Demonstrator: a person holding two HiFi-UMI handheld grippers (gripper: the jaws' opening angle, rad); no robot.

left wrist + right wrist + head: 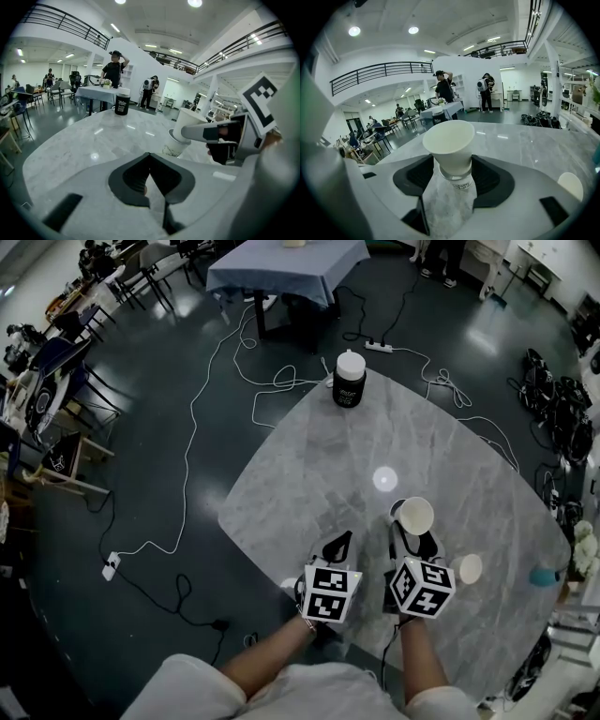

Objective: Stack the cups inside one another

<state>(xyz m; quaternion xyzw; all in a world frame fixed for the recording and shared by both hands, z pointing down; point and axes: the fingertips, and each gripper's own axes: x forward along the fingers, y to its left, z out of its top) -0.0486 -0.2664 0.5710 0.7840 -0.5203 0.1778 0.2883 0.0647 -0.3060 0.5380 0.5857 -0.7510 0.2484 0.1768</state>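
A white paper cup sits tilted in the mouth of a printed paper cup that stands on the marble table. My right gripper is shut on the white cup, its jaws pressing the cup's narrow lower part just above the printed cup. In the left gripper view a right finger crosses the white cup. The left gripper hovers just left of the stack, shut with nothing in it. A third white cup stands to the right.
A black canister with a white lid stands at the table's far edge. A teal object lies near the right edge. Cables and a power strip lie on the floor beyond, with a cloth-covered table further back. People stand in the distance.
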